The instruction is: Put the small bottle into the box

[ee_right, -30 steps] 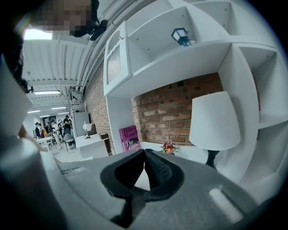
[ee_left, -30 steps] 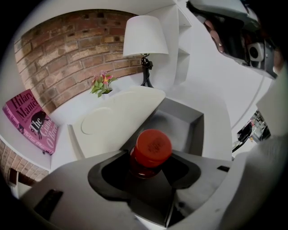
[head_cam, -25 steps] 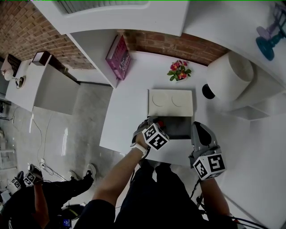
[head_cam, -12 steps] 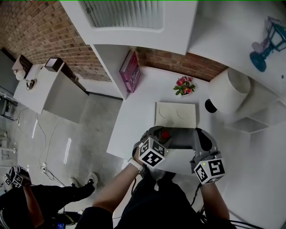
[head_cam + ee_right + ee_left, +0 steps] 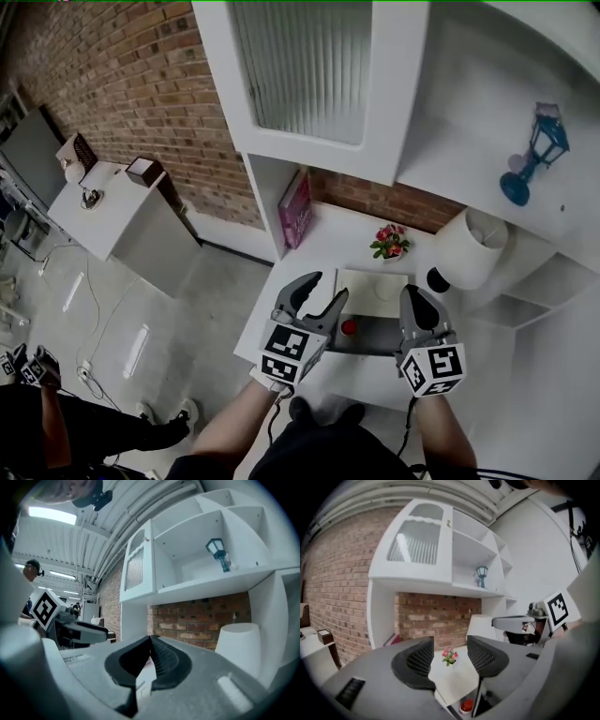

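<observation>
A person stands at a white bench (image 5: 323, 239) set against a brick wall, a hand-held gripper in each hand, both raised above a dark grey box (image 5: 377, 335) near the bench's front edge. The small bottle (image 5: 349, 327), its red cap facing up, already sits inside the box at its left end. The left hand-held gripper (image 5: 330, 287) is just above and beside the bottle with its jaws spread wide and nothing between them; its own view shows only the bench top and a small pot of pink flowers (image 5: 450, 656) through the gap, with the red cap low in the picture beneath the jaws. The right hand-held gripper (image 5: 151, 641) is over the box's right end, its ribbed pads pressed together and holding nothing. Behind the box lies a flat white panel (image 5: 375, 285) with two round dimples. Farther back, near the wall, are the flowers, a pink book (image 5: 295, 208) leaning upright and a white lamp shade (image 5: 466, 247). A blue lantern (image 5: 536, 155) stands on a shelf above.
</observation>
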`<state>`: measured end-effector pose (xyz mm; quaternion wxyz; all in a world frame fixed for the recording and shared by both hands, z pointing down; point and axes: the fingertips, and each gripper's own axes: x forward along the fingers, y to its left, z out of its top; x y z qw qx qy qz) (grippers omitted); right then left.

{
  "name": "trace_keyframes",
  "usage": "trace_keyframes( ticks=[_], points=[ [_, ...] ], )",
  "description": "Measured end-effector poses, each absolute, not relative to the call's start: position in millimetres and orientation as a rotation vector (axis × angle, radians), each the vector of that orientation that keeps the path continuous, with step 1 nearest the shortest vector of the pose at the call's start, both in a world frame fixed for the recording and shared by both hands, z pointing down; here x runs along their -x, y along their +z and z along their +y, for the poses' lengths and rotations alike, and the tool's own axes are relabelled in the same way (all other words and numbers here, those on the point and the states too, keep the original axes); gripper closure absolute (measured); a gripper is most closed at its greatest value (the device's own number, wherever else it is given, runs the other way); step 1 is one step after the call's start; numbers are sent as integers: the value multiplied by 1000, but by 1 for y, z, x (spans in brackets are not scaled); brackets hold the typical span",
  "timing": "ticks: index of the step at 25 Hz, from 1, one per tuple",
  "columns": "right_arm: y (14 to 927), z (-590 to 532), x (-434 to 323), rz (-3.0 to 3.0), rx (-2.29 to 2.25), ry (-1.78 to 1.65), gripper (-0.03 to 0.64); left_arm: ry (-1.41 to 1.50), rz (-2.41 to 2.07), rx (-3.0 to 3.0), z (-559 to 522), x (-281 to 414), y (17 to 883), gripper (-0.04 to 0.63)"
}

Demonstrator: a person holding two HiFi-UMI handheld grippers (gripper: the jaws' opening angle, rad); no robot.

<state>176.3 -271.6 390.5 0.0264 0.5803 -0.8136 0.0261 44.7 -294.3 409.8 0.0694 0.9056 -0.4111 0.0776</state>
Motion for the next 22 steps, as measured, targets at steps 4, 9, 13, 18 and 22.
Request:
trace_keyframes(
  ticks=[4,9,13,18,22],
  points=[
    [353,-279,-171,-2540,-1802,-17,617,42,-1441,-2648,-305,-7,356,376],
    [306,-282,-158,-2646,-1785,-163,616,-82,-1580,-2615,-315,22,313,377],
    [285,-283,-150,-2676,-1777,-224,617,-117,-1633,-2630,-314,32,295,377],
    [273,-284,-147,-2692,-1775,-266,615,-120,-1662,-2640,-314,38,285,377],
    [267,-283,-144,-2698,-1771,-285,615,-121,-1667,-2638,-315,42,284,377]
  ],
)
